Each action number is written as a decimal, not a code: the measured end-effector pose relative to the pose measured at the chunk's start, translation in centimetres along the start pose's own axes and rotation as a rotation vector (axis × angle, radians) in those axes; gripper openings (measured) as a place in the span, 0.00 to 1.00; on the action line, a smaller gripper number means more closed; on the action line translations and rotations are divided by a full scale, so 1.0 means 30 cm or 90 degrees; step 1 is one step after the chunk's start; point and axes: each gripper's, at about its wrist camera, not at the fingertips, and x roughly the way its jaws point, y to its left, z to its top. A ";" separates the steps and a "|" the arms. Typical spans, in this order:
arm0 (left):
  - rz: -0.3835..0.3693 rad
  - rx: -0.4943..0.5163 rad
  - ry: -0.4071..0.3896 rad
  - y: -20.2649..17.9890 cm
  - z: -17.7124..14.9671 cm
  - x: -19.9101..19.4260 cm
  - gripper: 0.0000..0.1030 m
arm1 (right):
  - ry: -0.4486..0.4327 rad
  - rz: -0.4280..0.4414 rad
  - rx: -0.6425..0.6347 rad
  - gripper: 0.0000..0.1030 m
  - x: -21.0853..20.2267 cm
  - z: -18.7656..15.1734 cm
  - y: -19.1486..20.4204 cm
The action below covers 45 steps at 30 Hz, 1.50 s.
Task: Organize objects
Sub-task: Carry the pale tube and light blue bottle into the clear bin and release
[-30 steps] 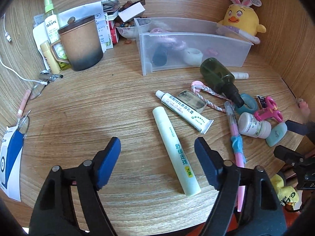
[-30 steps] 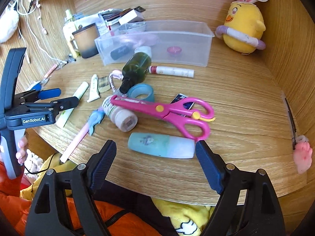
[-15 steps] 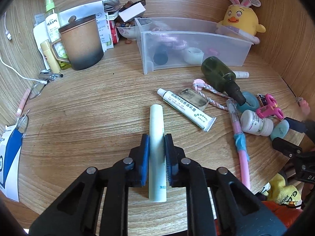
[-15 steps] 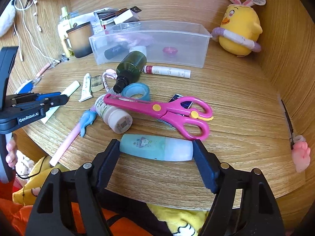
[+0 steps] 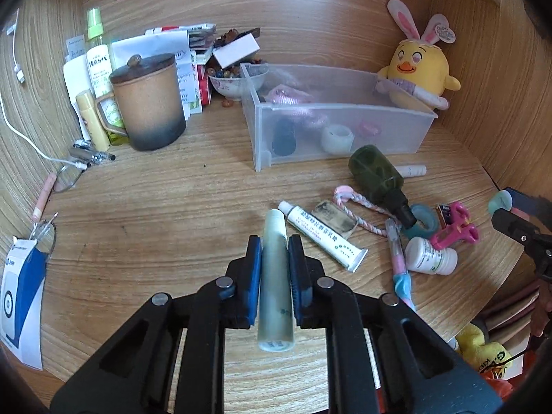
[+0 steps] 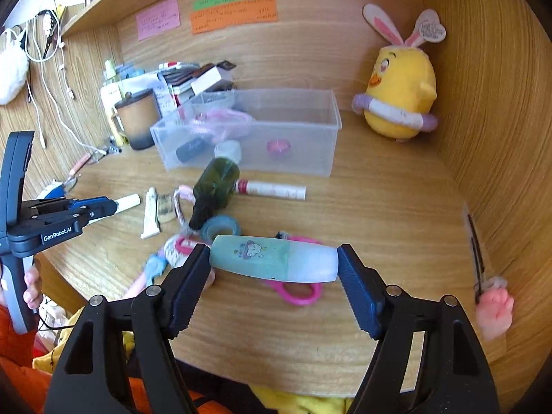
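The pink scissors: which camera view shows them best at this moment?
The left wrist view shows the pink scissors better, though small and far to the right: they lie uncovered on the desk beside the white bottle. In the right wrist view the blue-green case held in the right gripper hides most of them; only a handle loop shows.

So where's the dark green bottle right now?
The green bottle lies on its side on the desk, just in front of the clear bin, its nozzle touching the blue tape roll.
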 end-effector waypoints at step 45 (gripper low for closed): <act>-0.092 0.058 0.035 -0.077 0.457 0.311 0.14 | 0.061 0.106 -0.004 0.69 0.505 0.459 -0.050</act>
